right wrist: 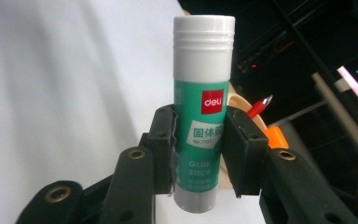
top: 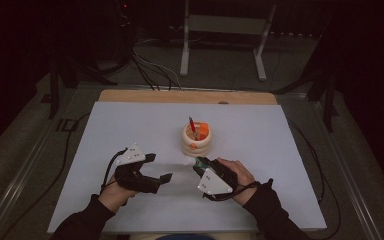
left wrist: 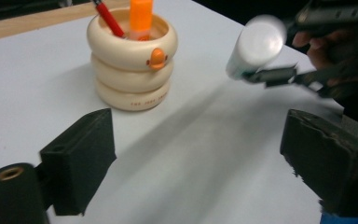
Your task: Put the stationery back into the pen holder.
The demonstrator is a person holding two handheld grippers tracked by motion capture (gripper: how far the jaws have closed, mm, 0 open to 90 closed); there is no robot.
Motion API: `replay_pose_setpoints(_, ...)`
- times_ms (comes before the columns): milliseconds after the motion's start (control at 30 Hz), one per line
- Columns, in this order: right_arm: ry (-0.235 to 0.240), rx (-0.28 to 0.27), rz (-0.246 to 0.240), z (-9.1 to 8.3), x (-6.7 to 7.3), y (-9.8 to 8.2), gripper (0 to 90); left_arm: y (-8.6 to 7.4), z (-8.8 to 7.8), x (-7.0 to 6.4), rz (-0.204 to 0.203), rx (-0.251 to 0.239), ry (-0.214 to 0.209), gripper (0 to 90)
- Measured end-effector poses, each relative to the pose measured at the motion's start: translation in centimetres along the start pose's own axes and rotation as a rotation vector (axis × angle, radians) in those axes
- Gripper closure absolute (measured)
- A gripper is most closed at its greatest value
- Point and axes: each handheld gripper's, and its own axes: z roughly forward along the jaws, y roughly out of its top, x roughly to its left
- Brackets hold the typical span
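- The right hand-held gripper [right wrist: 199,154] is clenched on a glue stick [right wrist: 202,93]; its two black pads press the green label from either side, below the white cap.
- In the right gripper view the glue stick stands along the jaws, cap end away from the hand, with its grey base between the arms of the gripper.
- In the high view the right hand-held gripper [top: 198,162] sits just in front of the pen holder [top: 197,139], the stick's pale cap [top: 187,162] pointing toward the left hand.
- The left hand-held gripper [top: 160,167] is released: its jaws stand wide apart with nothing between them, over bare white surface [top: 260,150].
- The left gripper view shows the glue stick [left wrist: 256,46] held off the surface, to the right of the pen holder [left wrist: 131,65].
- The pen holder is a cream, ringed cup with a small orange beak; a red pen [left wrist: 108,17] and an orange marker [left wrist: 141,16] stand in it.
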Motion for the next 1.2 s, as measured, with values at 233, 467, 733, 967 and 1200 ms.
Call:
replay_pose_setpoints(233, 0.020, -0.037, 0.137, -0.3, -2.0, 0.6, 65.6, -1.3, -0.6, 0.7, -0.020, -0.006, 0.026, 0.7)
replay_pose_setpoints(467, 0.019, -0.059, 0.226, -0.3, -3.6, 1.3, 65.6, -2.8, -0.9, 1.2, -0.022, -0.011, 0.068, 0.1)
replay_pose_setpoints(733, -0.003, -0.087, 0.307, -0.2, -5.5, 2.3, 65.5, -4.2, -1.5, 1.8, -0.033, -0.039, 0.129, 0.1)
replay_pose_setpoints(967, -0.024, -0.109, 0.402, 0.2, -7.4, 2.7, 65.5, -5.0, -2.3, 2.7, -0.055, -0.071, 0.189, 0.1)
replay_pose_setpoints(1200, -0.037, -0.120, 0.491, 0.9, -8.7, 2.9, 65.5, -6.0, -3.0, 3.5, -0.072, -0.085, 0.235, 0.1)
